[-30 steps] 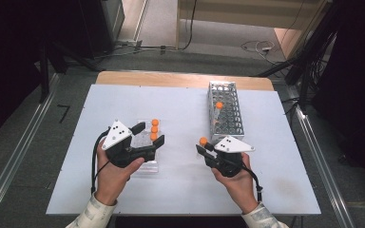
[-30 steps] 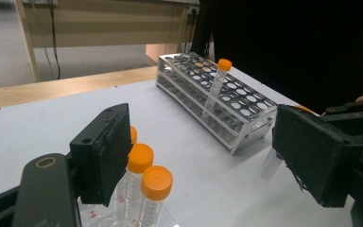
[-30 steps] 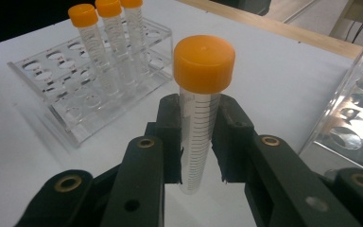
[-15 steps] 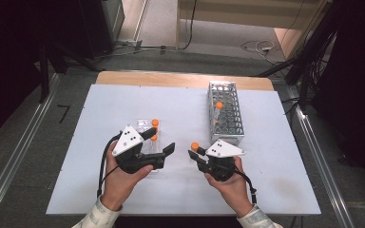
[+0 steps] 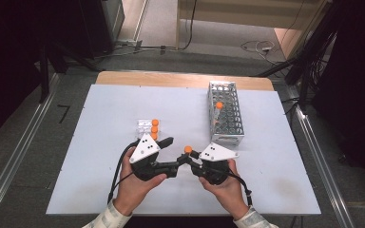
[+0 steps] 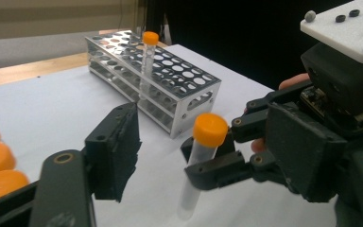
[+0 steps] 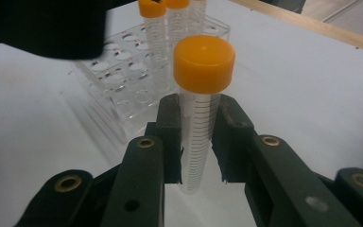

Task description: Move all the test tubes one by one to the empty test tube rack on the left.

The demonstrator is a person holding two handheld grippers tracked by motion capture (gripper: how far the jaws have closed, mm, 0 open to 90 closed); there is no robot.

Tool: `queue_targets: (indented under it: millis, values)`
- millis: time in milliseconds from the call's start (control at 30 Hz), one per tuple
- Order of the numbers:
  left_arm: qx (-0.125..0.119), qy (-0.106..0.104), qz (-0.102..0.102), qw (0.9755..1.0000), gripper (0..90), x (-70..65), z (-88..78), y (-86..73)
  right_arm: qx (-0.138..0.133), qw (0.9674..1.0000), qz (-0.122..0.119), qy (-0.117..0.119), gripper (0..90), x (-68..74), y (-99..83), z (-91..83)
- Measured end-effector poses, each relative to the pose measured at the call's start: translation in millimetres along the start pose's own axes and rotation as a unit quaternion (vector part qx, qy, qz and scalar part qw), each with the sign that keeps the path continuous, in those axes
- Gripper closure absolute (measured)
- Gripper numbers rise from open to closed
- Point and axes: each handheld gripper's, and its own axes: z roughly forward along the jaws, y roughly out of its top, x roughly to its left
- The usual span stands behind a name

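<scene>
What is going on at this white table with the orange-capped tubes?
A person works with a black two-jaw gripper in each hand. The right gripper is clamped on an upright clear plastic tube with an orange cap, held above the white table. The left gripper, jaws open and just been closing, faces that tube with nothing held. One capped tube stands in the metal perforated rack; others wait in a clear plastic rack.
</scene>
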Motion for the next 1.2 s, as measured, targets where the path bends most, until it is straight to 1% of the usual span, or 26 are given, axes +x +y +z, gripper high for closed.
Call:
queue_targets:
  millis: [33,100,167,267,367,467,600,967,1200]
  values:
    - [0.002,-0.003,-0.002,1.0,31.3,-1.2,2.0,-0.7,0.0,1.0,-0.002,0.002,72.0,1.8,0.3,0.5]
    - [0.007,-0.004,0.002,1.0,33.9,-2.7,4.9,-2.8,-0.001,1.0,-0.007,0.007,72.0,4.8,1.1,1.5]
    - [0.011,-0.001,0.005,0.9999,37.2,-3.1,7.2,-5.0,-0.001,0.9999,-0.009,0.01,72.0,7.4,1.6,2.3]
    - [0.012,-0.001,0.004,0.9999,44.1,-1.9,8.2,-7.5,-0.001,0.9999,-0.011,0.012,72.0,9.4,1.7,3.3]
    - [0.014,0.0,0.011,0.9998,49.8,-1.5,8.5,-8.3,-0.001,0.9998,-0.012,0.013,72.0,10.5,1.7,3.3]
    - [0.017,0.0,0.016,0.9997,53.6,-2.0,9.8,-9.4,-0.001,0.9998,-0.012,0.014,72.0,10.8,1.7,3.3]
    - [0.021,0.0,0.019,0.9996,56.6,-2.8,11.4,-10.8,-0.002,0.9998,-0.01,0.015,72.0,10.6,1.7,2.9]
    - [0.026,0.005,0.024,0.9994,59.9,-3.4,12.8,-12.6,0.0,0.9998,-0.011,0.015,72.0,11.0,1.5,3.3]
    - [0.031,0.005,0.027,0.9992,64.9,-4.7,14.3,-14.1,0.001,0.9998,-0.013,0.016,72.0,11.7,0.7,4.3]
